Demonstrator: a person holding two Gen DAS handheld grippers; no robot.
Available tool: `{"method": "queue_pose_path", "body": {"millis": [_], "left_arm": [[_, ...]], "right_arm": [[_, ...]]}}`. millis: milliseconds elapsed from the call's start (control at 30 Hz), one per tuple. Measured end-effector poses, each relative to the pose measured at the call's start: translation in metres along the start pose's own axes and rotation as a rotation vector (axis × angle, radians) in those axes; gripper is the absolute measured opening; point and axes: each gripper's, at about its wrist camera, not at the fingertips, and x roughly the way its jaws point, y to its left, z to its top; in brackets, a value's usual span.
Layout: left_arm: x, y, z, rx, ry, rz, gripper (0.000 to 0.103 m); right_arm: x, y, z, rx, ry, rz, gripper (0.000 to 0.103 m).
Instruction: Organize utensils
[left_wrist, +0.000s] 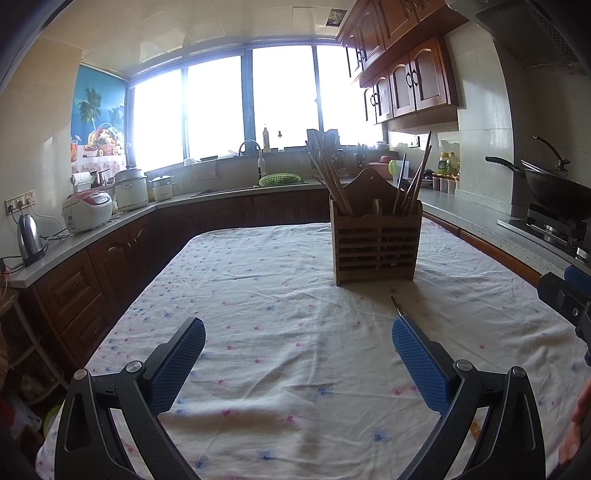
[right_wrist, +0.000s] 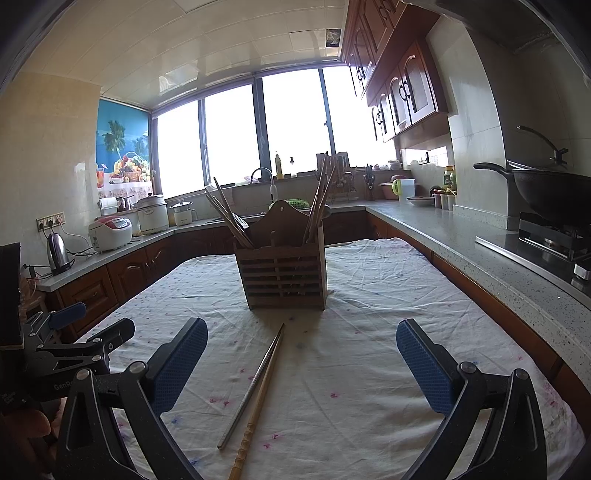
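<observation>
With both my left tongs (left_wrist: 298, 338) and right tongs (right_wrist: 301, 339) spread empty, two chopsticks (right_wrist: 255, 391) between my right tongs need gripping for the holder (right_wrist: 282, 271) ahead.

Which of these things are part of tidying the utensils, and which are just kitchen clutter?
For the job: wooden holder, metal chopstick and wooden chopstick loose on the cloth, chopsticks already in the holder.

Just about: wok, kettle, rice cooker, green basket.
</observation>
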Motion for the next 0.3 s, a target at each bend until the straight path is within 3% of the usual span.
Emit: {"method": "queue_pose_path", "body": {"millis": [300], "left_arm": [[0.0049,0.0,0.0075,-0.013,0.038,-0.027,0.102]], "right_arm": [[0.0097,-0.0043,0.0028,0.005,0.024,0.004,0.103]]}}
